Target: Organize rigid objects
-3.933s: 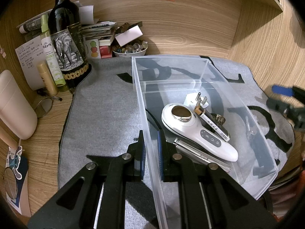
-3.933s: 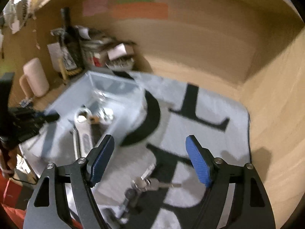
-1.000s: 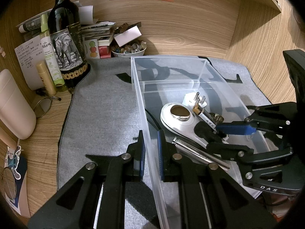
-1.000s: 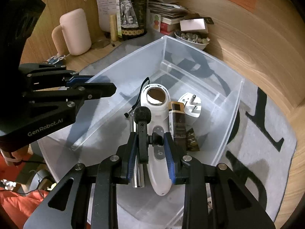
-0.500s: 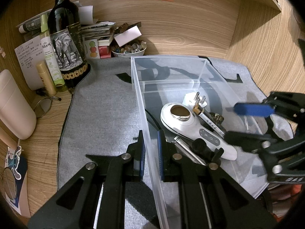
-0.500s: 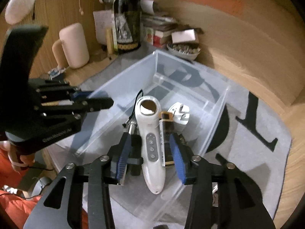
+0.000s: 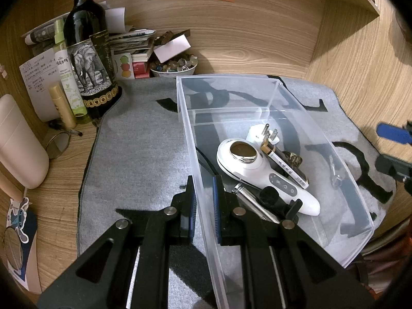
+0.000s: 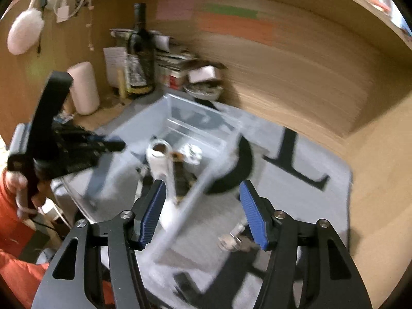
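Observation:
A clear plastic bin [image 7: 342, 159] stands on the grey mat. My left gripper [image 7: 203, 206] is shut on the bin's left wall. Inside lie a white handheld device [image 7: 260, 170], a white plug [image 7: 260, 134], a slim tube [image 7: 285, 167], a metal bar [image 7: 255, 206] and a small black microphone [image 7: 273, 197]. My right gripper [image 8: 203, 213] is open and empty, pulled back to the right of the bin [image 8: 195, 128]; its blue pad [image 7: 391, 134] shows at the left view's right edge. A bunch of keys [image 8: 231, 239] lies on the mat, blurred, below the right gripper.
A wine bottle [image 7: 87, 51], a green spray bottle [image 7: 67, 72], a gold tube [image 7: 61, 105], papers and a bowl of stones [image 7: 175, 67] crowd the back left. A pink mug [image 7: 18, 144] stands at the left. Wooden walls close the back and right.
My right gripper let go of the black microphone in the bin, opened wide and drew back out to the right. My left gripper kept its hold on the bin wall.

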A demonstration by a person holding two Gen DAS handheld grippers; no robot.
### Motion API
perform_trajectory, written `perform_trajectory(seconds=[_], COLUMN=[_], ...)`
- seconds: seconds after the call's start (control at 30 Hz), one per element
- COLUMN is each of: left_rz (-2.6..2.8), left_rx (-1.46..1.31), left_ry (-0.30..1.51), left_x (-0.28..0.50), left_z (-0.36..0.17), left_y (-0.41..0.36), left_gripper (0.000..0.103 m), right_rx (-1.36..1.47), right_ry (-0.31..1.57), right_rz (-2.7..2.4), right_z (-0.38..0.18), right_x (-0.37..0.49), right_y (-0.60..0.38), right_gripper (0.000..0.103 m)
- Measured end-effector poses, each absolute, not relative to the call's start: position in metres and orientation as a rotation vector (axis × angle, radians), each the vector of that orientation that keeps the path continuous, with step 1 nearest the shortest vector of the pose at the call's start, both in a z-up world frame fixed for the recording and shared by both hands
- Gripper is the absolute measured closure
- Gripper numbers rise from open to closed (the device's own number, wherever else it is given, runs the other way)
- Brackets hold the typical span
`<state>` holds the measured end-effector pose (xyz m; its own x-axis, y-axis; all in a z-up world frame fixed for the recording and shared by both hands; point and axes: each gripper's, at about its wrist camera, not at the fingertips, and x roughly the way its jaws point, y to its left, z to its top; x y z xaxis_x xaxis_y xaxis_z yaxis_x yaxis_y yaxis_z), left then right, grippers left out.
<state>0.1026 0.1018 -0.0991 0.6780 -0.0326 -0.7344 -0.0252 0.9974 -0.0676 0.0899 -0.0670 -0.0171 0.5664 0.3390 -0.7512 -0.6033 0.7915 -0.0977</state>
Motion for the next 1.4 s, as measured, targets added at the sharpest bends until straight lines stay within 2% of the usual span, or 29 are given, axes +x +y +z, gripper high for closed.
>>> perform_trajectory(seconds=[0.47, 0.67, 0.7, 0.77, 0.9, 1.4], left_rz=[-0.003, -0.003, -0.004, -0.004, -0.004, -0.004], left_rx=[-0.074, -0.074, -0.074, -0.073, -0.074, -0.074], left_ry=[0.827, 0.827, 0.827, 0.826, 0.826, 0.826], left_x=[0.103, 0.103, 0.103, 0.103, 0.103, 0.102], left_z=[-0.099, -0.099, -0.099, -0.099, -0.098, -0.099], left_y=[0.101, 0.101, 0.101, 0.101, 0.101, 0.101], left_gripper=[0.092, 0.092, 0.092, 0.092, 0.092, 0.092], right_rx=[-0.271, -0.23, -0.228, -0.237, -0.227, -0.236], right_ry=[1.052, 1.078, 1.075, 1.059, 1.048, 0.931], right_rz=[0.544, 0.55, 0.549, 0.529, 0.506, 0.465], right_z=[-0.092, -0.107, -0.107, -0.107, -0.105, -0.07], right_x=[0.058, 0.053, 0.052, 0.051, 0.053, 0.072], right_y=[-0.104, -0.108, -0.108, -0.11, -0.117, -0.116], right_gripper=[0.047, 0.047, 0.049, 0.064, 0.084, 0.084])
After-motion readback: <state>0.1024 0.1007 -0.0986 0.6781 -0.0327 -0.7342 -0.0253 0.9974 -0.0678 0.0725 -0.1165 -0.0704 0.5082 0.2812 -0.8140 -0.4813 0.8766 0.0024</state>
